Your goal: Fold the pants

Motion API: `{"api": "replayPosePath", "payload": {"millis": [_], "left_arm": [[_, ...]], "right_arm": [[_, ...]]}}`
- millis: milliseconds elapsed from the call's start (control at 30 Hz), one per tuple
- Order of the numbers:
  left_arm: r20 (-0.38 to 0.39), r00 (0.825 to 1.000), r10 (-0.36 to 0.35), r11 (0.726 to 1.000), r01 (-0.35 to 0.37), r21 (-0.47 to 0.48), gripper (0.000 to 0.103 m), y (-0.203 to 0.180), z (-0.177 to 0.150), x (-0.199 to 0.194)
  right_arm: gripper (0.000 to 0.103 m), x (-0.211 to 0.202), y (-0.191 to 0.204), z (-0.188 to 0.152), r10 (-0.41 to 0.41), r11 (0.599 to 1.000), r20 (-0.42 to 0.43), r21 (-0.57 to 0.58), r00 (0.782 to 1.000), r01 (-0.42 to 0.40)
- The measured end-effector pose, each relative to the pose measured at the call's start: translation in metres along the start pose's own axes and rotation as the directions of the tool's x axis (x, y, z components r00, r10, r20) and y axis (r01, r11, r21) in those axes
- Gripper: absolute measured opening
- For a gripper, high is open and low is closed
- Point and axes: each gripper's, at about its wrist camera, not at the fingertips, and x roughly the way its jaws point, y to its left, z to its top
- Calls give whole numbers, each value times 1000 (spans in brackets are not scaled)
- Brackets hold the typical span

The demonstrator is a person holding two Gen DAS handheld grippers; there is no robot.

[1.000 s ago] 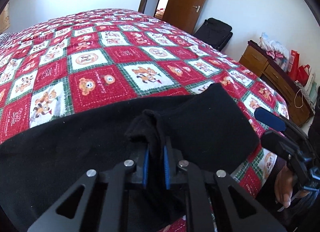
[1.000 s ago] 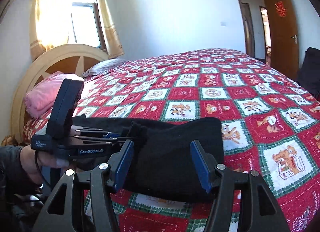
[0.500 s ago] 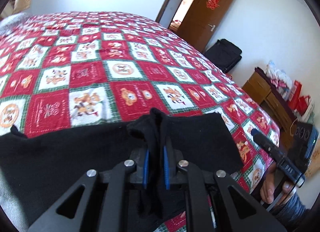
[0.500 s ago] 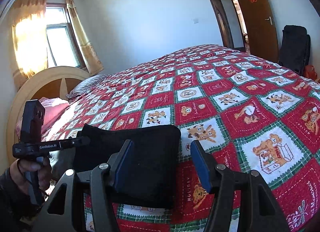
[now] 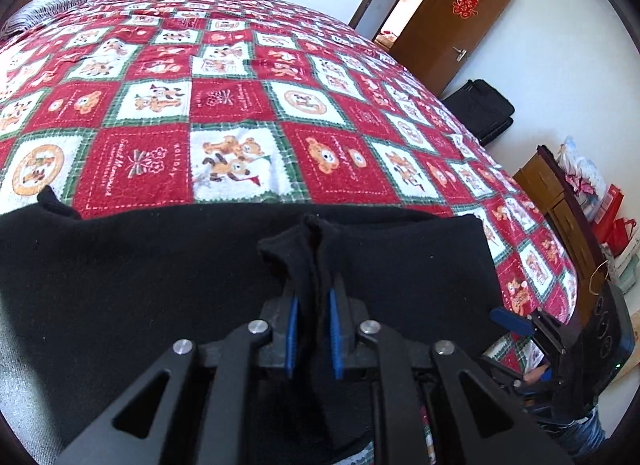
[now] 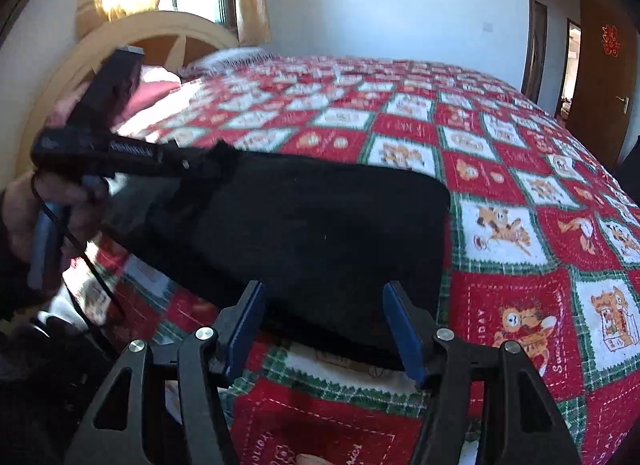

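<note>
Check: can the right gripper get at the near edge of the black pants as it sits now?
Probably yes. The right gripper is open, its jaws either side of the near edge of the black pants, with nothing between. The left gripper grips another part, off to the side.

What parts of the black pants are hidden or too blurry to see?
- Left wrist view: the pants run off the left edge; the left gripper covers the pinched fold.
- Right wrist view: motion blur smears the pants' far end; the right gripper hides the near edge.

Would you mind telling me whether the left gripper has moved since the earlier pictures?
Yes. Still clamping the pants, the left gripper has risen and moved toward the headboard.
</note>
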Motion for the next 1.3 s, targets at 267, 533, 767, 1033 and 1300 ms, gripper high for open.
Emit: {"api": "replayPosePath", "payload": {"millis": [267, 533, 767, 1033, 1300], "left_arm": [[76, 995, 58, 993, -66, 96, 68, -3, -11, -23], [167, 970, 175, 970, -199, 143, 75, 30, -25, -70], [223, 909, 353, 922, -379, 85, 75, 95, -42, -128], [219, 829, 514, 857, -492, -152, 76, 202, -71, -182], [207, 847, 490, 865, -444, -235, 74, 235, -89, -178]], "right_arm": [[66, -23, 1, 3, 0, 1000, 92, -5, 996, 0], [66, -24, 44, 30, 94, 995, 140, -30, 986, -91], [66, 9, 100, 48, 222, 973, 73, -89, 972, -215], [66, 29, 120, 44, 199, 972, -10, -129, 980, -199], [67, 18, 95, 44, 186, 982, 68, -28, 980, -184]]}}
